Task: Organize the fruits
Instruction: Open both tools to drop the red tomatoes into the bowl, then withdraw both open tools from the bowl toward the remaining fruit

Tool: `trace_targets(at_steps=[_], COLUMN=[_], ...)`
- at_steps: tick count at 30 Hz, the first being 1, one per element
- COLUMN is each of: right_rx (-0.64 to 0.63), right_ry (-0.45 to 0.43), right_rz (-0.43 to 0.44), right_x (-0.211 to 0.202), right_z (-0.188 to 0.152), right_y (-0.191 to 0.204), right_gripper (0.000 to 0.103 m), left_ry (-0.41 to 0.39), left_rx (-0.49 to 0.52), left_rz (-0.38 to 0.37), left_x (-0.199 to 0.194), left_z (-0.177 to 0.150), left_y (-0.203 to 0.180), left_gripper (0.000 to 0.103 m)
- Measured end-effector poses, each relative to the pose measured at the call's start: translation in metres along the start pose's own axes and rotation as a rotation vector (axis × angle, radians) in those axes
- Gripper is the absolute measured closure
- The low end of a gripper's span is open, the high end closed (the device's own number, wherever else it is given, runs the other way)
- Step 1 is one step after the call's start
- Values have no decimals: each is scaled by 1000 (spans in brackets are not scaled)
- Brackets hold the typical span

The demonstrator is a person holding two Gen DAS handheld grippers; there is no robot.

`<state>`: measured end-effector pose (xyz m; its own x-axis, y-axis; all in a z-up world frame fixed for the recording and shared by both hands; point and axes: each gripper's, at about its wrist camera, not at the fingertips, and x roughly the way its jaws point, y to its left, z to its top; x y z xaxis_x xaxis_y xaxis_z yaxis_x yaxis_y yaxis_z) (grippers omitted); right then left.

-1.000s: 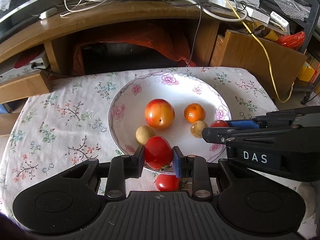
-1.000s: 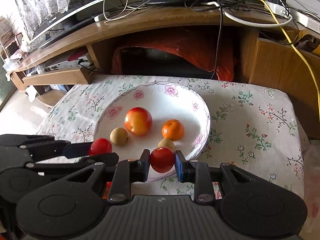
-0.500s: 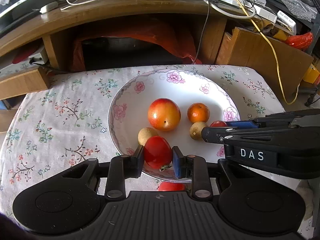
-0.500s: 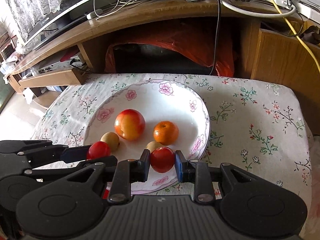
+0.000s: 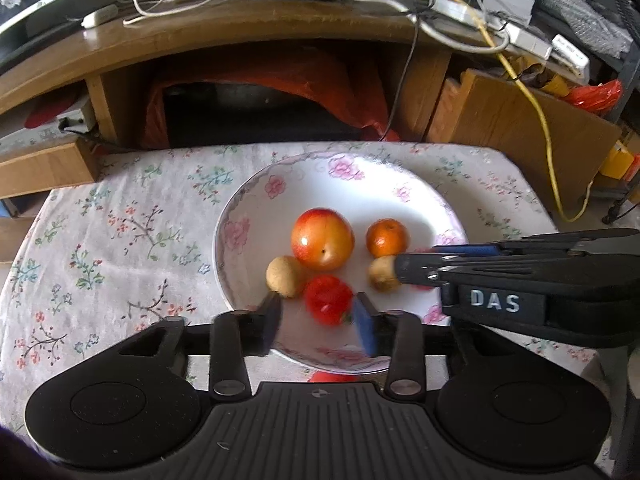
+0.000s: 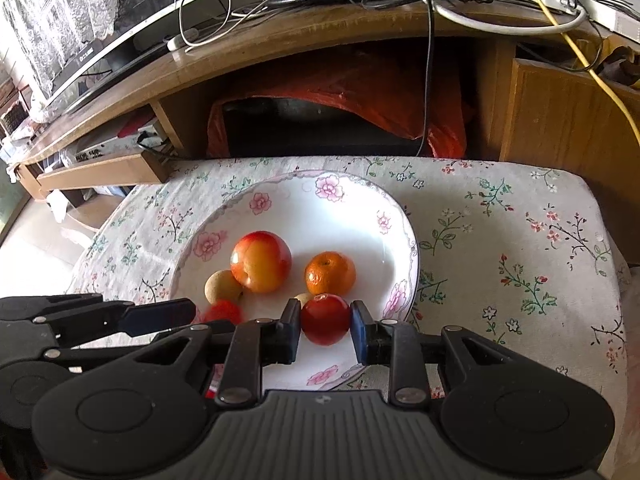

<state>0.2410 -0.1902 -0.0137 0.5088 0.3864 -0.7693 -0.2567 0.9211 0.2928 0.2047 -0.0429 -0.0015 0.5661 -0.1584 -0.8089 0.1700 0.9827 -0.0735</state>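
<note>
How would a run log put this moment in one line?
left gripper: open, red tomato loose between fingers | right gripper: shut on second tomato | plate: apple, orange, two brown fruits

Looks like someone's living room: TV [image 6: 100, 40] on a wooden stand [image 6: 280, 52], tangled cables [image 5: 440, 12], floral tablecloth [image 6: 500, 240].

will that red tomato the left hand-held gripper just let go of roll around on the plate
Probably: the red tomato is round and smooth, and already blurred between open jaws. The plate dips inward, and the neighbouring brown fruit should likely stop it.
</note>
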Motion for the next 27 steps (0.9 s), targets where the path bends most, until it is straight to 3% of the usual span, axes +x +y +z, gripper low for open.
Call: trace_targets(at_steps=[15,27], right_rx=[-3,-12], right_ry=[-66,-66], right_rz=[24,19], right_x=[-26,-51], right_z=[5,-13], right_y=[10,21], right_gripper=[74,74], left_ry=[-48,-47], left_rx=[-11,-22], left_rz=[8,19], left_x=[-20,-42], left_z=[2,-19], left_y=[3,8], left_gripper=[50,49])
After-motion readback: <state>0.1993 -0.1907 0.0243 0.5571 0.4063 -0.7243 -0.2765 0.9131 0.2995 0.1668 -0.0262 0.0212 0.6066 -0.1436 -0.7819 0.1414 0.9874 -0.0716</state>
